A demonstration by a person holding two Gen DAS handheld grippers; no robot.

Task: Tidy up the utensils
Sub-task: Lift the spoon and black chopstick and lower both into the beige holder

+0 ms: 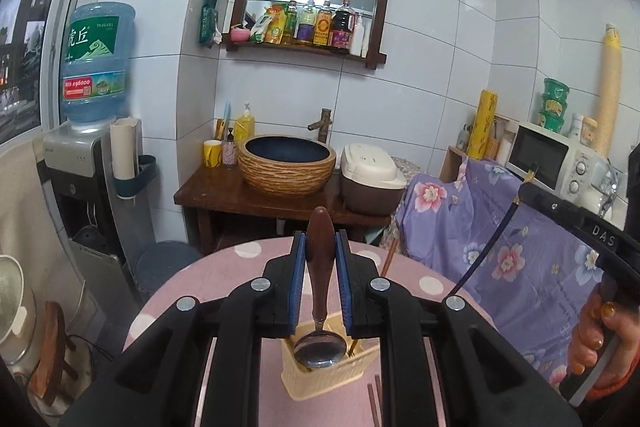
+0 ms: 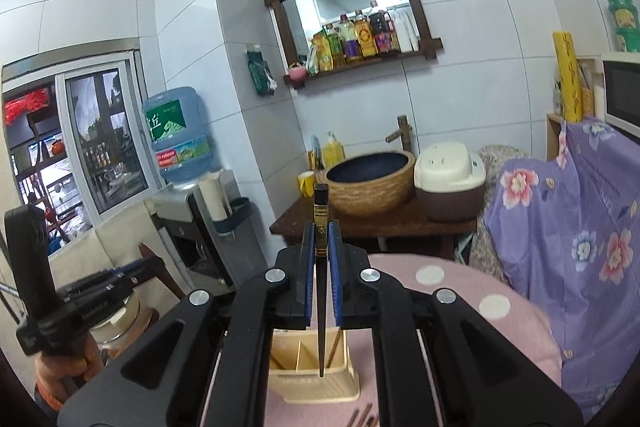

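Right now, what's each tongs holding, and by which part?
Left tongs: spoon, gripped on its wooden handle, bowl hanging over the utensil holder. Right tongs: black chopstick, gripped near its gold-banded top, tip pointing down.

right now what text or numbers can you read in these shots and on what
"虎丘" on the green label of the water jug; the small line beside it is too fine to read.
"96000" on the jug's red band; other digits blurred.
"DAS" on the right gripper's black body, seen from the left wrist view.
Condiment bottles on the wooden shelf, green cups, microwave: print too small to read.
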